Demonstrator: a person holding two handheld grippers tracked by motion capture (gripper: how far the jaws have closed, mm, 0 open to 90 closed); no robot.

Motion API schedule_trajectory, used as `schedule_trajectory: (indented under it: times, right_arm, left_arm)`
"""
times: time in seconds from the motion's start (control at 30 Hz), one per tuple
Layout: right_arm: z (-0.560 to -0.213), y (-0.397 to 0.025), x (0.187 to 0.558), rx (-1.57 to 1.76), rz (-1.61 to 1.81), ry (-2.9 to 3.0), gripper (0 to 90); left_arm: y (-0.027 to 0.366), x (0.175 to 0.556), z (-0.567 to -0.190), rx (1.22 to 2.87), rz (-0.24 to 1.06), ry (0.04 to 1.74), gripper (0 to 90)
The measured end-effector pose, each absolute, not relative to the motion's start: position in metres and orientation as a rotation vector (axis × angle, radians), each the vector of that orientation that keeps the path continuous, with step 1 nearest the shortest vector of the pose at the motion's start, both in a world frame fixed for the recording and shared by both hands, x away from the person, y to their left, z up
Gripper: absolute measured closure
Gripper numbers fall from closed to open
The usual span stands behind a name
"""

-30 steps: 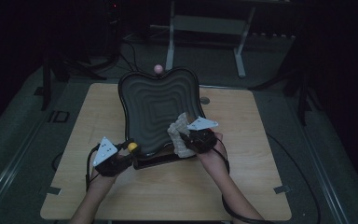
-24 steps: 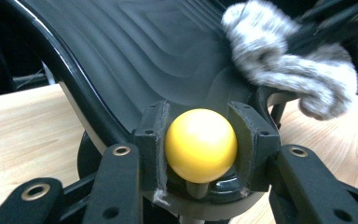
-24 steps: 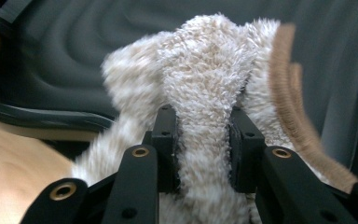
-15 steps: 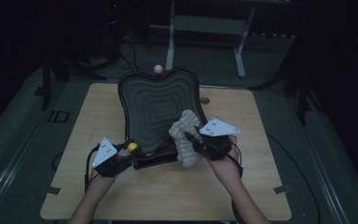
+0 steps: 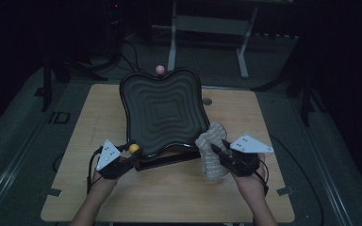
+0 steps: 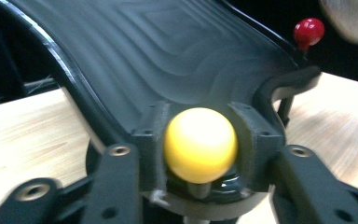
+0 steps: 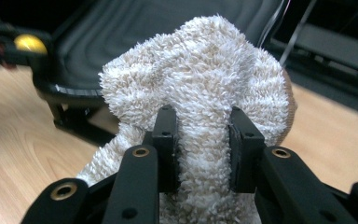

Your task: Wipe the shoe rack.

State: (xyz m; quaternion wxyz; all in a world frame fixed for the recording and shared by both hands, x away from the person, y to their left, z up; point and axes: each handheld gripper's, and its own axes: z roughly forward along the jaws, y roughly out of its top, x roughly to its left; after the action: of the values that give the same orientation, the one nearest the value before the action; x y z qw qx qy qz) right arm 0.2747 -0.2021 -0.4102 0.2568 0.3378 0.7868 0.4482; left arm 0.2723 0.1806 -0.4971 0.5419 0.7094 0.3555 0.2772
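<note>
Cloth (image 5: 211, 149) is gripped between the jaws of the right gripper (image 5: 220, 149), bunched and lifted just beside the near right corner of the dark rippled tray (image 5: 162, 110), at the near side of the wooden table (image 5: 169, 193). The tray's yellow knob (image 6: 200, 144) is clasped by the left gripper (image 5: 131, 155), steadying the tilted piece. Wiping is judged unfinished: the cloth is not yet pressed to the ridged surface, and no mark of cleaning can be made out in the dim light
</note>
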Motion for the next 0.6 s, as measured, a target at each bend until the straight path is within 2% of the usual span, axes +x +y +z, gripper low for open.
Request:
schedule_trajectory:
  times: [0.6]
  right_arm:
    - [-0.496,-0.196,0.310,1.114,1.032,2.231,69.9]
  left_arm:
    - [0.188,0.280,-0.494,1.743,0.581,0.788,59.9]
